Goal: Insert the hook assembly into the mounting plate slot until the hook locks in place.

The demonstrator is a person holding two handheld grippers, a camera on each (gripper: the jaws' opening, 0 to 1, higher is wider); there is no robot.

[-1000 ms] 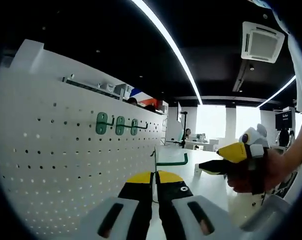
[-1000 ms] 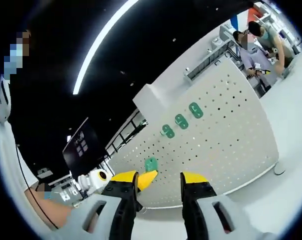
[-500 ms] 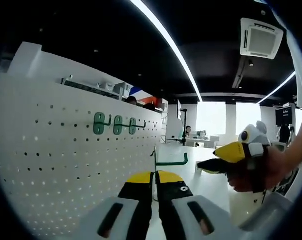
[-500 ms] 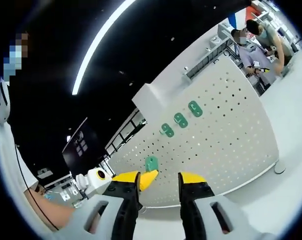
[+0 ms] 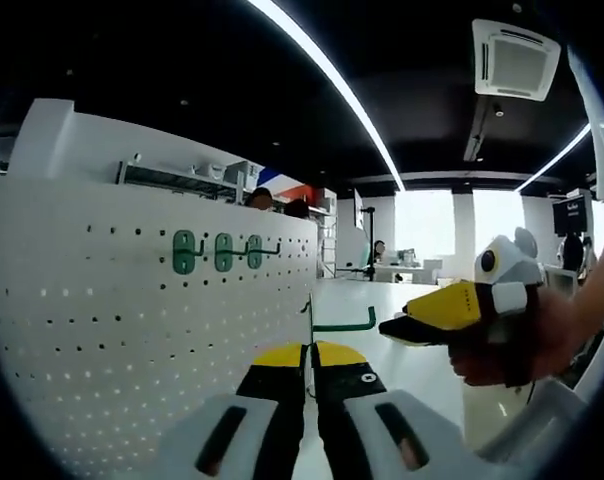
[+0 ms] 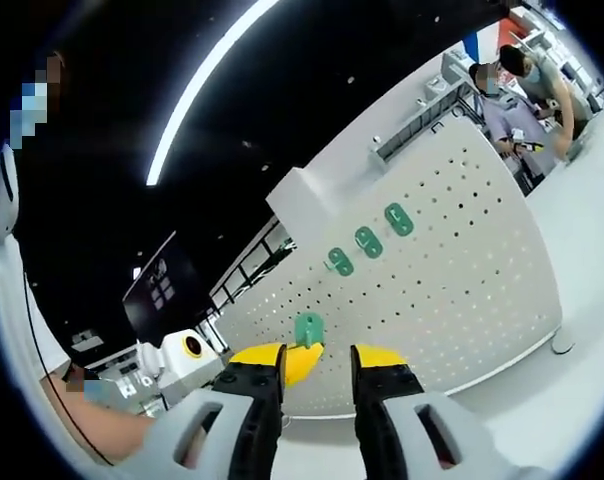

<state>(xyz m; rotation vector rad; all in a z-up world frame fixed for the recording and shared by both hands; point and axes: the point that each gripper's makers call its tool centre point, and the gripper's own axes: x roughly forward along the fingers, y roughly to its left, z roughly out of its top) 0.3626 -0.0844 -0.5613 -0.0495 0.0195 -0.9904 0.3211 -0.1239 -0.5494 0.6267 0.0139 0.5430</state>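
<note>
Left gripper (image 5: 310, 352) jaws closed on thin green hook (image 5: 344, 325). Right gripper (image 6: 317, 358) jaws slightly apart, holding nothing visible. White pegboard (image 6: 452, 270) carries 3 green hooks (image 6: 368, 241); a 4th (image 6: 308, 328) sits lower.

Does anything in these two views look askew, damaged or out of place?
Nothing stands out. Three green hooks sit in an even row on the white pegboard, and a fourth green hook is pinched in the shut left gripper. The right gripper holds nothing, jaws slightly apart.
</note>
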